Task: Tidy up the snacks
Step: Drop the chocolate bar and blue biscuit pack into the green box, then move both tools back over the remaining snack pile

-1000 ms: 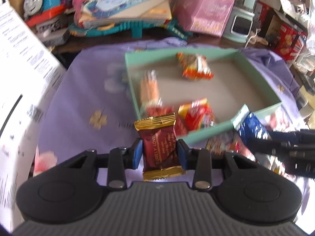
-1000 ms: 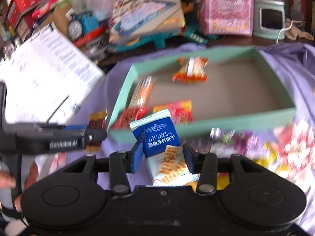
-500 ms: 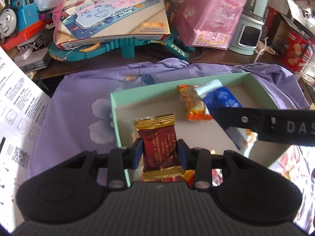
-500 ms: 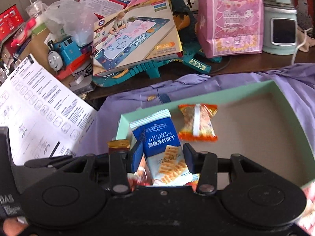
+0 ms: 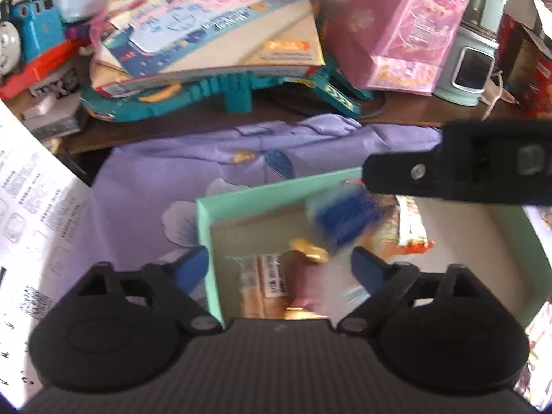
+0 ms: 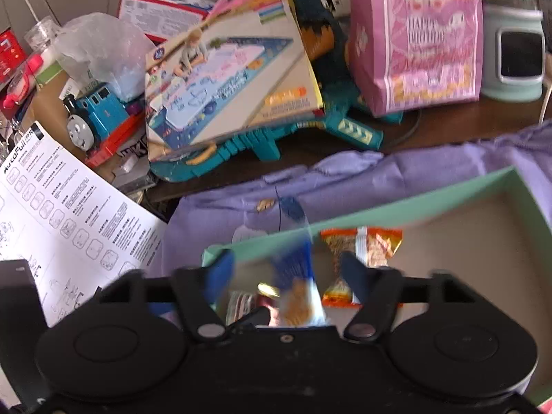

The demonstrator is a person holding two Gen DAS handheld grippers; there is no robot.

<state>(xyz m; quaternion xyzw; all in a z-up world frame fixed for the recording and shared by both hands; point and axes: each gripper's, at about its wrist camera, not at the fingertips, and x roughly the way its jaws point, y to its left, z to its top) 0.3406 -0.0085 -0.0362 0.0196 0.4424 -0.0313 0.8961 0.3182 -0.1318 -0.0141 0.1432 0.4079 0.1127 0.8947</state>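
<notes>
Both grippers, left gripper [image 5: 279, 269] and right gripper [image 6: 286, 276], now spread opening jaws over the green box [image 5: 203, 227]; maroon snack [image 5: 303, 276] and blue biscuit pack [image 6: 296, 289] drop free between them. Keep jaws wide, lift straight away.

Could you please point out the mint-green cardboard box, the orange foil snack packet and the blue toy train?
mint-green cardboard box [image 5: 203, 220], left wrist view, on its near-left corner rim.
orange foil snack packet [image 6: 379, 245], right wrist view, on its printed front.
blue toy train [image 6: 98, 110], right wrist view, on its blue boiler side.
</notes>
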